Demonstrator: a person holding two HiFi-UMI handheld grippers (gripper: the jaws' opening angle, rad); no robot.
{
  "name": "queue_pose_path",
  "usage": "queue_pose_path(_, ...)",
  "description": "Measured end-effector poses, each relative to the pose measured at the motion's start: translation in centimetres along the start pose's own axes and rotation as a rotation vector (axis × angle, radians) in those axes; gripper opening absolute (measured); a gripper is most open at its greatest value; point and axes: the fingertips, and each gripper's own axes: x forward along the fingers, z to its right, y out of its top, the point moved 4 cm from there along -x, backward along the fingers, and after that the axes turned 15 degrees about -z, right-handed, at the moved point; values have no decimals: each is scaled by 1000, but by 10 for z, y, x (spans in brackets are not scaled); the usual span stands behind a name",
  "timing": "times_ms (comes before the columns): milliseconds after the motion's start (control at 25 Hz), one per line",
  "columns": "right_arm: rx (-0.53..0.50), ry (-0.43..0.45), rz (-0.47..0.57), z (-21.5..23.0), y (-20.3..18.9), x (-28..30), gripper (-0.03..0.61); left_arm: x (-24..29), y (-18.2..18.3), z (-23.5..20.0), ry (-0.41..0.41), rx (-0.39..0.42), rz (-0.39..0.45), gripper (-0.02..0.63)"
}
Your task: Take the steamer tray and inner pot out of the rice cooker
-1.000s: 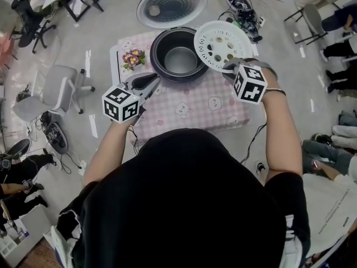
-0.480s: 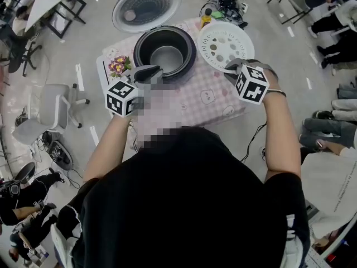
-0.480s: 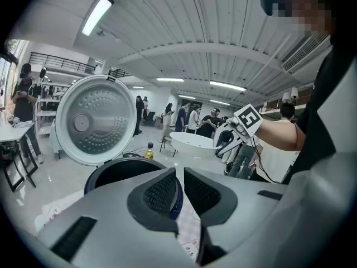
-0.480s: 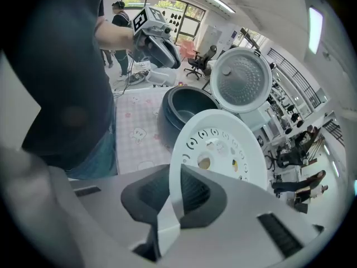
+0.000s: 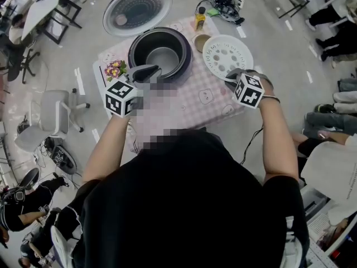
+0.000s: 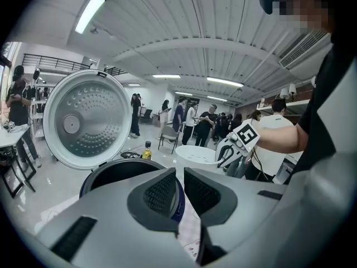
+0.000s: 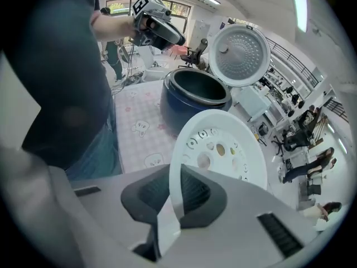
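Only right gripper view: tongs (image 7: 175,197) pinch steamer tray (image 7: 223,149)

head: steeply down, far | gripper views: near, along fingers (image 6: 162,197) | shared: rice cooker (image 5: 146,38)

Were counted | 2 grippers: left gripper (image 5: 152,71), right gripper (image 5: 230,76) | 1 cooker (image 5: 135,50) | 1 lid (image 5: 137,9) | 1 pot (image 5: 165,58) | 1 tray (image 5: 227,54) | 1 bottle (image 5: 199,18) | 1 flower bunch (image 5: 115,70) | 1 table (image 5: 207,97)
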Motion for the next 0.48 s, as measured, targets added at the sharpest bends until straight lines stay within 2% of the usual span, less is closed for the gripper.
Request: queue_pose_path(480,97,91,-9,-12,-23,77,35,9,-13,-2,6,-29,-46,64)
